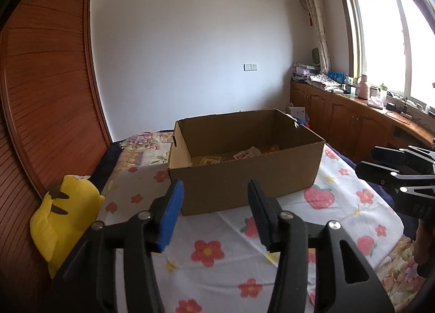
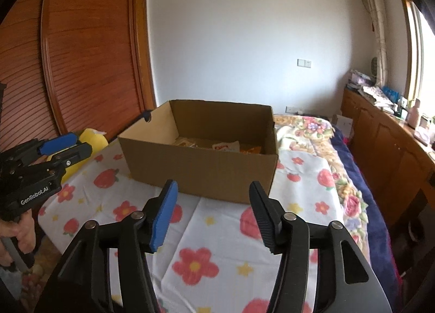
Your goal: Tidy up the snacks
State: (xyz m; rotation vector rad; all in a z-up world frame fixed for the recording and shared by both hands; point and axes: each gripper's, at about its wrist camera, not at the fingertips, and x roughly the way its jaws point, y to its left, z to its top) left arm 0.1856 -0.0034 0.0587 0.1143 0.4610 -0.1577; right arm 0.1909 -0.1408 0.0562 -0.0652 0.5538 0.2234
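An open brown cardboard box stands on the flowered bed sheet; it also shows in the right wrist view. Snack packets lie at its bottom, orange and white ones, also seen from the right. My left gripper is open and empty, held above the sheet in front of the box. My right gripper is open and empty, also in front of the box. Each gripper shows at the edge of the other's view: the right one and the left one.
A yellow plush toy lies at the bed's left edge beside a wooden louvred wardrobe. Wooden cabinets with clutter on top run under the window at right. A flowered quilt lies behind the box.
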